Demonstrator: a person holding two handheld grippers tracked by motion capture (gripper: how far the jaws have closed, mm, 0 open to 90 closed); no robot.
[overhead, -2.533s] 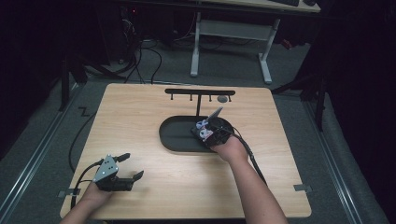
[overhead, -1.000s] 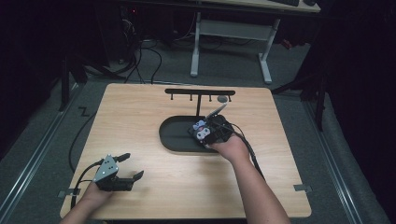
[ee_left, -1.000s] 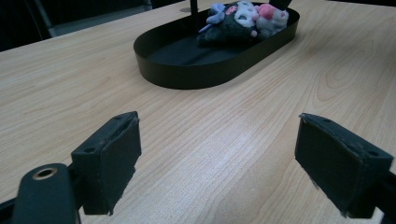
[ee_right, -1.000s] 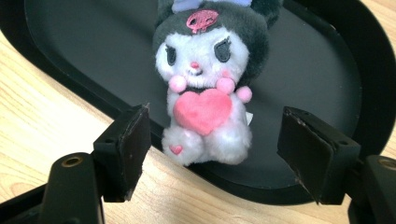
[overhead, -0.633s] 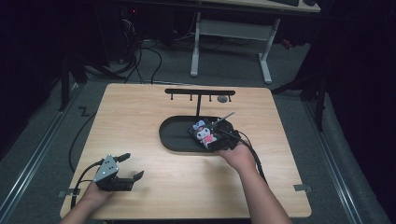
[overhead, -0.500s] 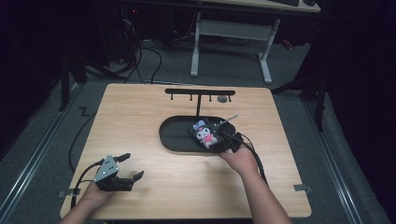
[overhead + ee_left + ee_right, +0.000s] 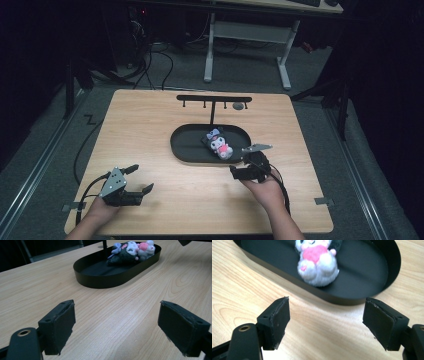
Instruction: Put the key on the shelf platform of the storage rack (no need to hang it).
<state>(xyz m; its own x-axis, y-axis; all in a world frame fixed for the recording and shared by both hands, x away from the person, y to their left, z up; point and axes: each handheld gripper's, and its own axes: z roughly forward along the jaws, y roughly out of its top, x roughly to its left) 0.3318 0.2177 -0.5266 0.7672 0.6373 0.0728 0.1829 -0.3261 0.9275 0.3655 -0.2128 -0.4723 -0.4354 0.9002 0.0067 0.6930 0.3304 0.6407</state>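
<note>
The right tongs (image 7: 246, 169) sit low over the wooden surface (image 7: 165, 130), their jaws spread wide with nothing between them — in the right gripper view only bare wood shows in the gap (image 7: 325, 322). Just ahead of those jaws lies the black oval tray (image 7: 186, 145), its near rim close to the jaw tips but not touching them (image 7: 352, 300). Inside the tray, just beyond that rim, rests the plush toy (image 7: 220, 145): a small soft figure with a white body, a pink patch on its front and a dark head with a pale purple bow, lying on the tray floor (image 7: 318, 262). The toy is apart from the right tongs, with the tray wall between them. The left tongs (image 7: 134, 184) rest well to the left of the right tongs, at the person's near side of the surface, held by the left hand (image 7: 102, 207); their jaws are also spread apart and hold nothing (image 7: 115, 325). From the left tongs the tray lies well ahead and off toward the right (image 7: 100, 281), and the toy shows at its far end (image 7: 130, 250). Beyond the tray, farther from both tongs, stands a black T-shaped rack (image 7: 214, 100) — its post rises right beside the tray's far rim.
</note>
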